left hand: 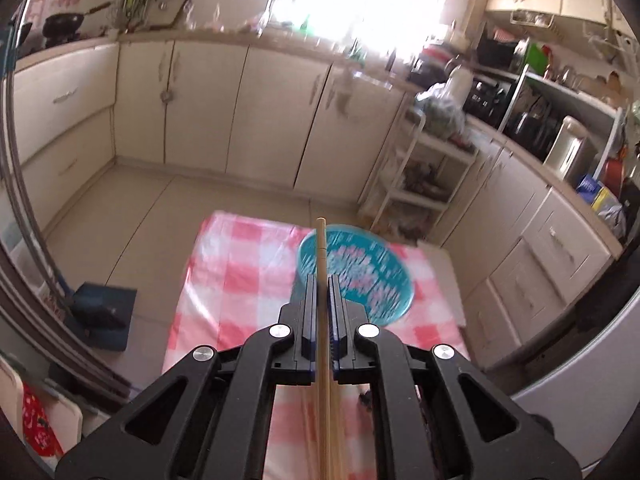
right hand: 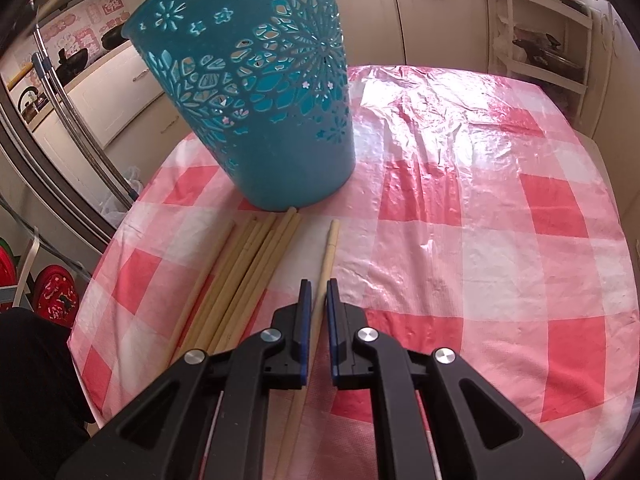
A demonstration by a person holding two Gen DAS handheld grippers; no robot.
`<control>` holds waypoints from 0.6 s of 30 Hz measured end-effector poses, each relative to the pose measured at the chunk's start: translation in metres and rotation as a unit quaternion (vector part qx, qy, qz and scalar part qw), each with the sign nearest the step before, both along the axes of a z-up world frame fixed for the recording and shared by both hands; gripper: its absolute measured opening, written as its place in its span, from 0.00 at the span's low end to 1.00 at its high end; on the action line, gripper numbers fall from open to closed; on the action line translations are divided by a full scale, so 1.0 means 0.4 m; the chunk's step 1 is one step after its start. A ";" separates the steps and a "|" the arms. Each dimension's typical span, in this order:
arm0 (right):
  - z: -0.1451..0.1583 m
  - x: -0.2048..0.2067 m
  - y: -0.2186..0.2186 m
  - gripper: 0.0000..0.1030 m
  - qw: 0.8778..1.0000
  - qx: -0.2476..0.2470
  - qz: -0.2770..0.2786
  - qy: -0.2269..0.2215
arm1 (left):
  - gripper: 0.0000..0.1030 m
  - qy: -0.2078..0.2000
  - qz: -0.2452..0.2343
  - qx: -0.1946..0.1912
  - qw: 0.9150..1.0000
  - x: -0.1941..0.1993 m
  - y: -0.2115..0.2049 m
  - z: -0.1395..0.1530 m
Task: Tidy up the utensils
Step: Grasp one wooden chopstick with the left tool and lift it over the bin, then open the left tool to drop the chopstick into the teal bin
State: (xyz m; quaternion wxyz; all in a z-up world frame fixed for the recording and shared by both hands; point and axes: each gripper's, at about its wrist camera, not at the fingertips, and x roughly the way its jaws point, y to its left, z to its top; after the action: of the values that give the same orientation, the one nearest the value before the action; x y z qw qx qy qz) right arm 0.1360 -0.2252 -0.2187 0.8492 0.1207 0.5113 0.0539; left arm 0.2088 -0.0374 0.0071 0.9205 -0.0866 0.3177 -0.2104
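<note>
standing upright on the pink-and-white checked tabletop (right hand: 460, 208), your teal basket (right hand: 256, 92) has cut-out flower walls and an open top; from the left wrist view you look down into the basket (left hand: 356, 276), but the blur hides whether anything lies inside.

your left tongs (left hand: 321, 286) are pressed together, pinching a single wooden chopstick (left hand: 321, 248) that runs forward between the pads, its tip showing over the basket's near rim while the tongs sit well above the tabletop.

your right tongs (right hand: 319, 292) are also nearly closed, with a pale chopstick (right hand: 330, 256) passing between the pads; it lies flat on the cloth, its far end pointing toward the basket but apart from it. whether the pads actually press on it you cannot tell for sure, though the gap is almost nothing.

just left of that one lies a loose bundle of chopsticks (right hand: 244, 272), fanned on the cloth, far ends close to the basket's base.

pink and red stickers (right hand: 86, 34) on the wall behind carry characters, too small to read. no brand marks are legible on the basket or the tongs.
</note>
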 end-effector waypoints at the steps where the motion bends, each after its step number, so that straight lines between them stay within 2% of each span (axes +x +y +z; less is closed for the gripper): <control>1: -0.001 -0.005 0.001 0.08 1.000 0.001 0.000 -0.001 | 0.05 -0.023 0.000 -0.004 1.000 0.010 -0.020 0.028; 5: -0.002 -0.009 0.000 0.08 1.000 0.002 0.001 -0.005 | 0.05 -0.104 0.022 -0.019 0.994 0.081 -0.109 0.090; 8: -0.002 -0.009 -0.005 0.08 1.000 0.006 0.001 -0.007 | 0.05 -0.145 0.050 -0.023 0.988 0.133 -0.161 0.087; 12: -0.004 -0.006 -0.010 0.08 1.000 0.013 -0.001 -0.006 | 0.05 -0.149 0.080 -0.018 0.985 0.198 -0.206 0.049; 18: -0.002 -0.005 -0.012 0.08 1.000 0.016 -0.001 -0.003 | 0.05 -0.116 0.089 0.022 0.989 0.234 -0.226 -0.075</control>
State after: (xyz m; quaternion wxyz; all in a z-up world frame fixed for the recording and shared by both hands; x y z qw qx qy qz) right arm 0.1341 -0.2300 -0.2197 0.8485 0.1347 0.5080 0.0620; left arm 0.3023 -0.1279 -0.0228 0.9680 -0.0689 0.2043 -0.1287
